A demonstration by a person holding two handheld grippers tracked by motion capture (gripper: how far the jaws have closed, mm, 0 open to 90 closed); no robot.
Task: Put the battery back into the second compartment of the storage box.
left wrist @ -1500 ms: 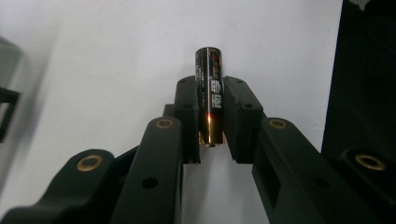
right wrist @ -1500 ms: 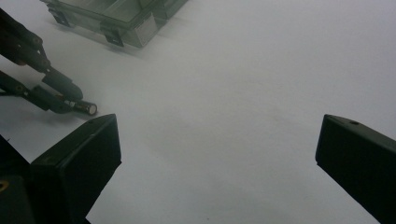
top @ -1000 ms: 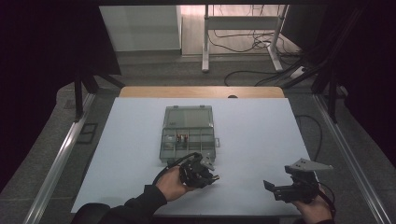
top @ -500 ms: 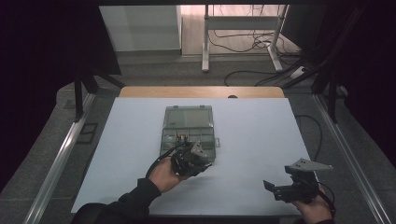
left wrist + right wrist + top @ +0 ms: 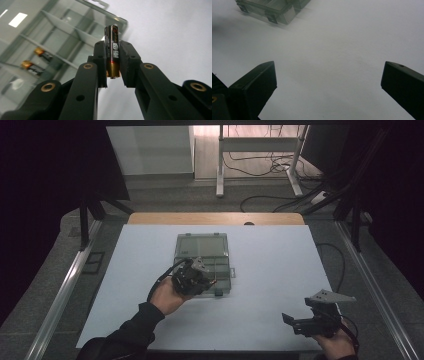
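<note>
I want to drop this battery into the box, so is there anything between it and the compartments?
Nothing visible blocks it. The left hand-held gripper holds the battery over the compartment box, whose compartments look uncovered below; two batteries already lie in one, and the others look free.

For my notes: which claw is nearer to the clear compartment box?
Left. The left claw hovers over the box, gripping a battery; the right claw stays far off, near the table's edge.

Glossy metal-ended battery [image 5: 112, 47], clear plastic organizer box [image 5: 202, 251], matt white table [image 5: 280, 270].
</note>
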